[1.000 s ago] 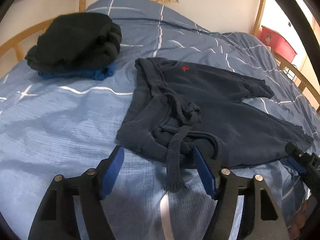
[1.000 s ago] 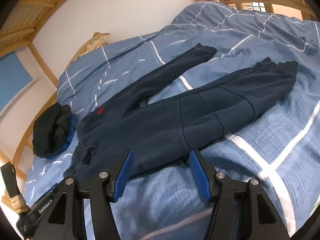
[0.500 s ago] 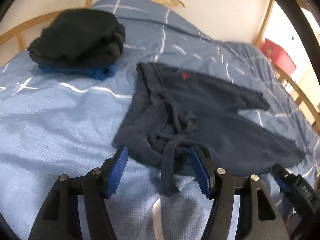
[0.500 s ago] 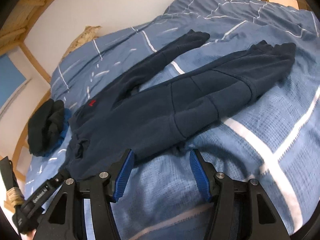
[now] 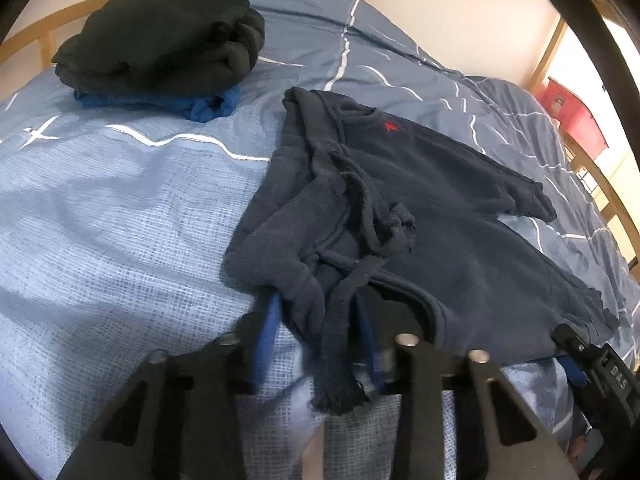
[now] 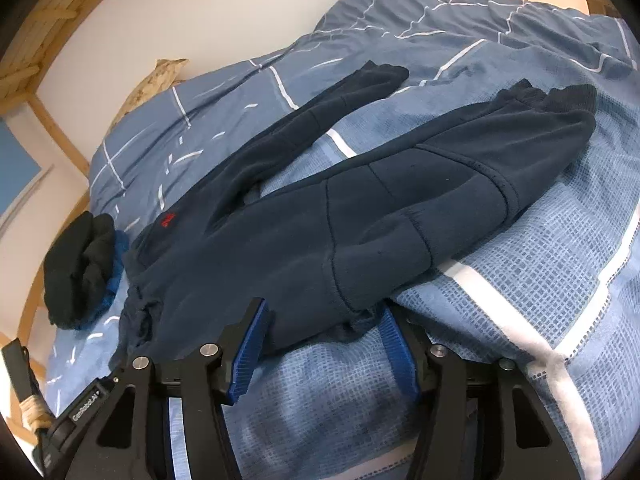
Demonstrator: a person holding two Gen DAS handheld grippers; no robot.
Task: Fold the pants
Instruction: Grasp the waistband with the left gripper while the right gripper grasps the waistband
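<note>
The bed point(image 5: 100, 208) lay under everything, covered in a soft blue quilt with thin white lines. The navy sweatpants point(image 6: 360, 232) were spread flat on it, reaching away from both tongs. They looked thick and fuzzy, with two long legs, puffy cuffs at the far ends and a tiny red logo point(image 5: 391, 126) near the waist.

Far ahead and to the left of the left tongs sat a pile of folded dark clothes point(image 5: 160, 36), round and lumpy.

The left tongs point(image 5: 320, 336) had their blue pads on each side of the bunched waistband, with the flat drawstring point(image 5: 336, 340) hanging between them. They were narrowed around the cloth, but I could not tell if they were pinching it yet.

The right tongs point(image 6: 324, 344) were wide open, with the side edge of the near leg just between the pads.

What could go wrong? The left tongs might catch only the drawstring, so the waist would slip out when lifted. The right tongs might grab just the top layer, because the cloth is thick, and the fold would come out crooked.
</note>
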